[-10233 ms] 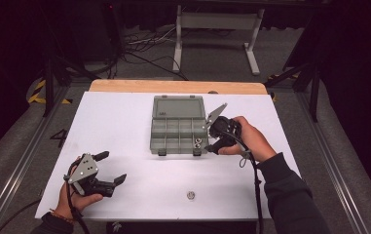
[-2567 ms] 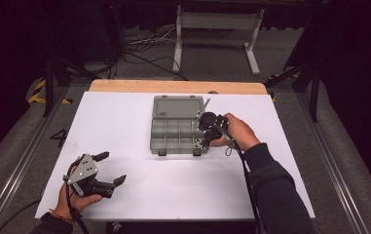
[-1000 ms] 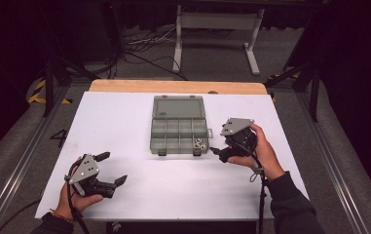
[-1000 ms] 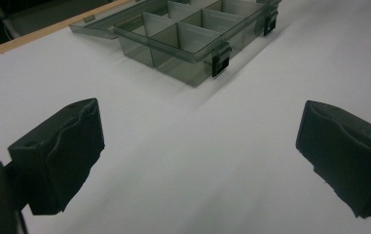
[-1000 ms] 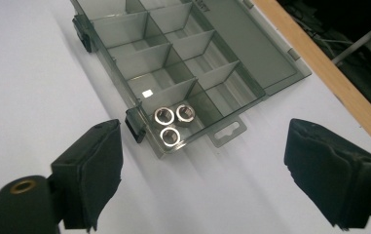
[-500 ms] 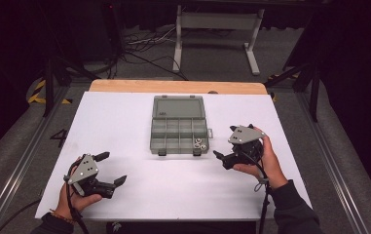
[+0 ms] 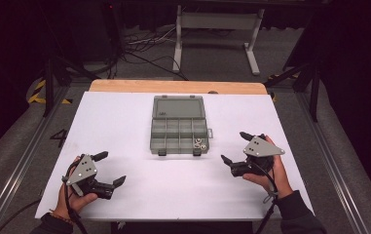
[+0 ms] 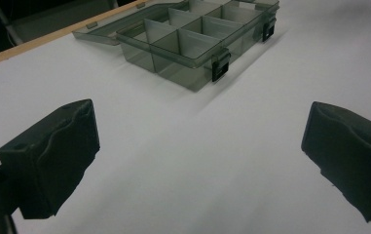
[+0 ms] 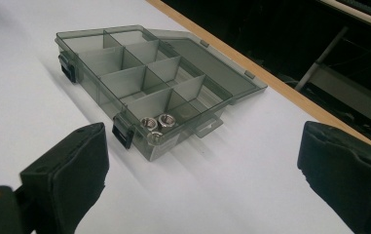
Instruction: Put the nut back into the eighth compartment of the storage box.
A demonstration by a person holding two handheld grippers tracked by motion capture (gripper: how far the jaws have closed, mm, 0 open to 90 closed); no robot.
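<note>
Both grippers rest empty, jaws wide: left gripper (image 7: 106,168) lower left, right gripper (image 7: 236,147) right of centre. The open box (image 7: 178,126) sits mid-frame, nuts (image 9: 156,125) in its near-right compartment (lid back); a careless nudge could spill them.

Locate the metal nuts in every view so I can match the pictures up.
High view: the nuts lie in the organizer box's front right corner compartment, centre of picture.
Left gripper view: too far off to tell; that corner sits at the top edge, by the far latch.
Right gripper view: three nuts, just left of centre, in the nearest corner compartment.
Shared landmark: the box's two black latches.
</note>
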